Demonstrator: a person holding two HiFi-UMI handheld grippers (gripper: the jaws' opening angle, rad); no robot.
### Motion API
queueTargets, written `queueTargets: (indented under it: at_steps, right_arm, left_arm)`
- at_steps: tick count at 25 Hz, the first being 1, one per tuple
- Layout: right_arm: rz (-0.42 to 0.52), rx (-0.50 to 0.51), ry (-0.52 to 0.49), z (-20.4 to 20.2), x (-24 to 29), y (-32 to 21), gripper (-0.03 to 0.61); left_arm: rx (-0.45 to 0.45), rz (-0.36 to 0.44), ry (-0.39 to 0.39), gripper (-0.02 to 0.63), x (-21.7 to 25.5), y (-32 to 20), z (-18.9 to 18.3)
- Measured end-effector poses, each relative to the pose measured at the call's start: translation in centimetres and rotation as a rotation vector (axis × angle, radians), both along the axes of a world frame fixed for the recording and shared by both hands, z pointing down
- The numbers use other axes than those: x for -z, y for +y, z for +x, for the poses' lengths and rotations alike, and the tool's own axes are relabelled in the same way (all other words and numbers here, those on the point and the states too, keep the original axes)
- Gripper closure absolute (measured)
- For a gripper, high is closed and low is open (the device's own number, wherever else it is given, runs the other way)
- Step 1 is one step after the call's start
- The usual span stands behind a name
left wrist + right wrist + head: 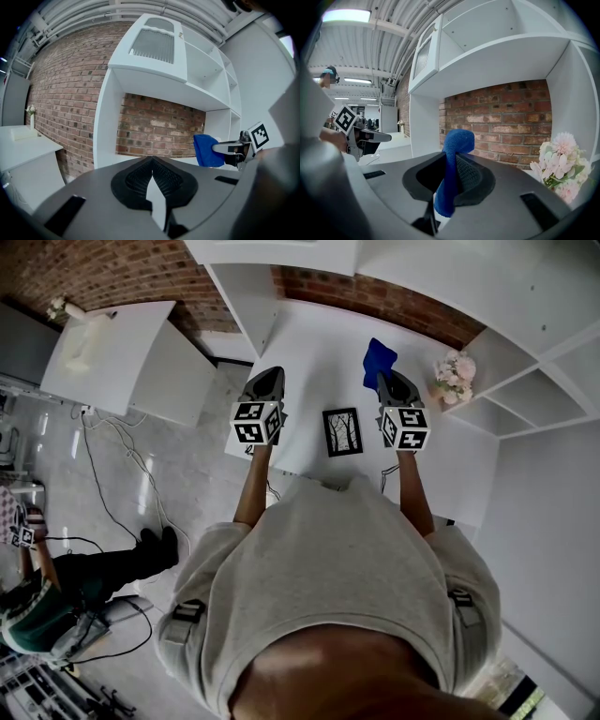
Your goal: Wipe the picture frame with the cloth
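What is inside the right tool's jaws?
The blue cloth is clamped in the right tool, its top curling above the jaws. How far it hangs below is covered by the tool's body.

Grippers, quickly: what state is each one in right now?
Left gripper: closed, empty.
Right gripper: closed on the blue cloth.

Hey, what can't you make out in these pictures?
The black-framed picture: in neither gripper view; any dust is too small in the head view.
The pink flowers: base hidden behind the right gripper, right gripper view.
The blue cloth: full shape unclear, bunched in that gripper.
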State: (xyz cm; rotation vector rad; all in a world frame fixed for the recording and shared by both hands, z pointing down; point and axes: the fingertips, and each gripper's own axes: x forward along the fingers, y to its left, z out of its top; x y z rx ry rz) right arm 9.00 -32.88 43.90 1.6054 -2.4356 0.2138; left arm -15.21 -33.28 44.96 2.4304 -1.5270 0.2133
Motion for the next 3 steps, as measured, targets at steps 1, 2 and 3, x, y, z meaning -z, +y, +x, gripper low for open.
queueTargets:
  at_steps: [1,2,3]
  right_arm:
    - [0.002,0.001,0.0,-0.07,0.09,-0.06,0.517]
    - [0.003,0.001,0.0,-0.13,0.2,-0.12,0.517]
    - [0.005,0.002,0.001,-0.19,0.33,-0.19,0.518]
  left_arm:
    - [0.0,0.001,0.002,0.598,0.08,-0.01,-0.05]
    - [0.001,0.002,0.004,0.597,0.18,-0.02,-0.08]
    - [0.001,0.004,0.007,0.598,0.29,-0.04,-0.1]
